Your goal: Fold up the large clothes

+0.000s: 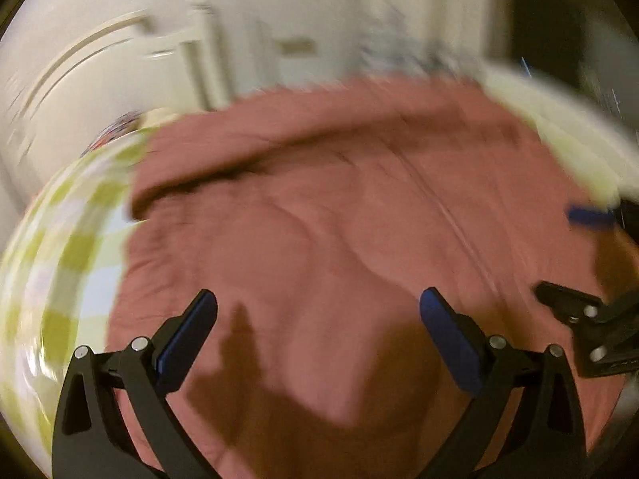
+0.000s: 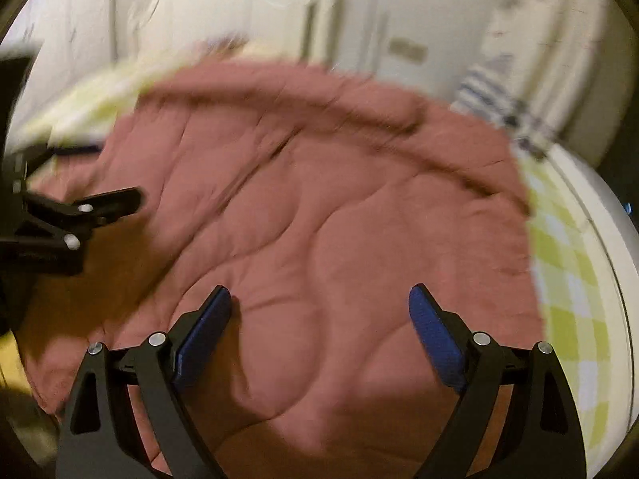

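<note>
A large dusty-pink garment [image 1: 339, 219] lies spread over a bed, wrinkled, with a folded ridge along its far edge [image 2: 319, 207]. My left gripper [image 1: 319, 299] hovers above its near part, open, with nothing between the blue pads. My right gripper [image 2: 319, 295] is likewise open and empty over the cloth. Each gripper shows in the other's view: the right one at the right edge [image 1: 579, 263], the left one at the left edge [image 2: 100, 171]. Both views are blurred by motion.
A green-and-white checked sheet [image 1: 72, 255] covers the bed under the garment and shows on the right too [image 2: 567, 279]. A striped cloth [image 2: 487, 95] lies at the bed's far corner. White doors and a wall [image 1: 199, 40] stand behind.
</note>
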Available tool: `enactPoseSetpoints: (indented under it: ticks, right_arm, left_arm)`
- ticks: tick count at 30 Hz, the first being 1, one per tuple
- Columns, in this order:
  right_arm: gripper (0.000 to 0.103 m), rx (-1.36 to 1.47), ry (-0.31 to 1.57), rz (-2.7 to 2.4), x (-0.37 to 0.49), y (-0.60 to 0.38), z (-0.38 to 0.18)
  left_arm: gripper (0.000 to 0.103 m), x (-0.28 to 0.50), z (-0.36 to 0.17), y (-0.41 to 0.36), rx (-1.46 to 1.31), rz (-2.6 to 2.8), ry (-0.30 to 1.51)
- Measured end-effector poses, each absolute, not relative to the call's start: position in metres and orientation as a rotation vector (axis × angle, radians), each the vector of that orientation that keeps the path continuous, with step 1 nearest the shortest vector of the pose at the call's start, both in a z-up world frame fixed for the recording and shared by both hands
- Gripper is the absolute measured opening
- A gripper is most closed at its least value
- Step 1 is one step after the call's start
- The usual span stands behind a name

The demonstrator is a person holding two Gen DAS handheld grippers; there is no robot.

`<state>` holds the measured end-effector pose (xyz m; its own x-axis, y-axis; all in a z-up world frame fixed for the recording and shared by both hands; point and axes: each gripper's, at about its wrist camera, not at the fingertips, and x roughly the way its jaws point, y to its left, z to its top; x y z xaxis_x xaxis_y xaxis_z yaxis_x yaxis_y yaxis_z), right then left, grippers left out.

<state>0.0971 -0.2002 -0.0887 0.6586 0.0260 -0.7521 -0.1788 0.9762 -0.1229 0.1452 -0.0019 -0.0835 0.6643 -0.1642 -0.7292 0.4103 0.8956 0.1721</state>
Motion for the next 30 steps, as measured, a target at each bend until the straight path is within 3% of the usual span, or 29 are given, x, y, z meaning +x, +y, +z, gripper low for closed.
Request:
enactPoseSetpoints:
  ticks: [3, 4, 11, 19, 30]
  right_arm:
    - [0.087, -0.139, 0.862, 0.117, 0.100, -0.208, -0.088]
    - [0.092, -0.113, 0.871, 0.117, 0.100, -0.212, -0.088]
    - [0.092, -0.014, 0.855, -0.023, 0.084, -0.252, -0.083]
    - [0.092, 0.165, 0.848, -0.116, 0.055, -0.314, -0.094]
    - [0.092, -0.054, 0.769, 0.063, 0.035, -0.223, -0.069]
  left_arm:
    - [0.101, 0.146, -0.089, -0.015, 0.413, -0.309, 0.802]
    - [0.101, 0.148, -0.090, -0.012, 0.398, -0.316, 0.811]
    - [0.101, 0.157, -0.078, 0.060, 0.083, -0.215, 0.830]
    - [0.101, 0.152, -0.081, 0.128, -0.094, -0.086, 0.829]
    - [0.101, 0.092, -0.076, 0.030, 0.193, -0.327, 0.745]
